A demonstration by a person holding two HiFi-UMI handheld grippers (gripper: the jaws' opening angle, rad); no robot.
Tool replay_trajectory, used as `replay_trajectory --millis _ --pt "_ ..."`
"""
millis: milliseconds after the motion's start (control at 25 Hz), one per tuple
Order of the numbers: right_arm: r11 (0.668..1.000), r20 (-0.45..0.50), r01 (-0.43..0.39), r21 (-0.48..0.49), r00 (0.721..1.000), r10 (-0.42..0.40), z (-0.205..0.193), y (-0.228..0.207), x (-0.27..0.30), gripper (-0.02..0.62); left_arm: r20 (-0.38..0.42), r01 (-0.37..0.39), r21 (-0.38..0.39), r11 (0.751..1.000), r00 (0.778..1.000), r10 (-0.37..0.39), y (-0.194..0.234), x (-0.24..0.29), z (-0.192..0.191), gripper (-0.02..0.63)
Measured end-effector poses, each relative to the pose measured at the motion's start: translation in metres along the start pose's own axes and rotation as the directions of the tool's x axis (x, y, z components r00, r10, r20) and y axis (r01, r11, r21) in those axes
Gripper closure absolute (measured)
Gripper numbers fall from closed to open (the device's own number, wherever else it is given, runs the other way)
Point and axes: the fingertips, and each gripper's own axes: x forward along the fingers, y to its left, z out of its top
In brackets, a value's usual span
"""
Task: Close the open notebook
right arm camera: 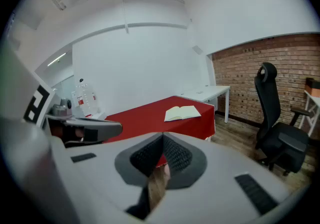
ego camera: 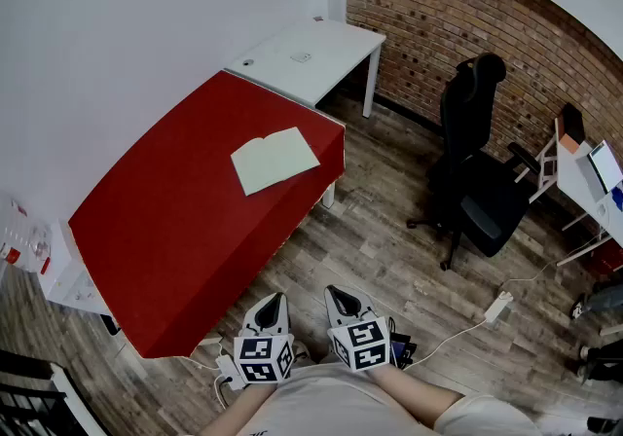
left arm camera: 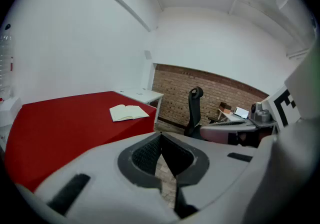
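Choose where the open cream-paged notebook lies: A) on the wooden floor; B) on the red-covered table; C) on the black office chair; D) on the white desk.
B: the open cream-paged notebook lies flat on the red-covered table, towards its far end.

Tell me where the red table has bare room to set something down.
Most of the red table is bare: the whole stretch between the open notebook and the near corner. Only the far end, beside the white desk, holds the notebook.
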Motion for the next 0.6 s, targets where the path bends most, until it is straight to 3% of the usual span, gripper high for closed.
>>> replay_trajectory --millis 280,600 --pt "1.000 0.000 -0.020 -0.007 1.000 0.020 -0.001 -0.026 -0.005 0.590 0.014 -0.021 -0.012 1.000 1.000 0.021 -0.023 0.011 0.000 0.600" --pt "0.999 -0.001 -0.031 -0.011 1.000 0.031 0.005 -0.031 0.008 0.589 0.013 -0.050 -0.034 0.998 0.999 0.051 -0.010 0.024 0.004 0.600"
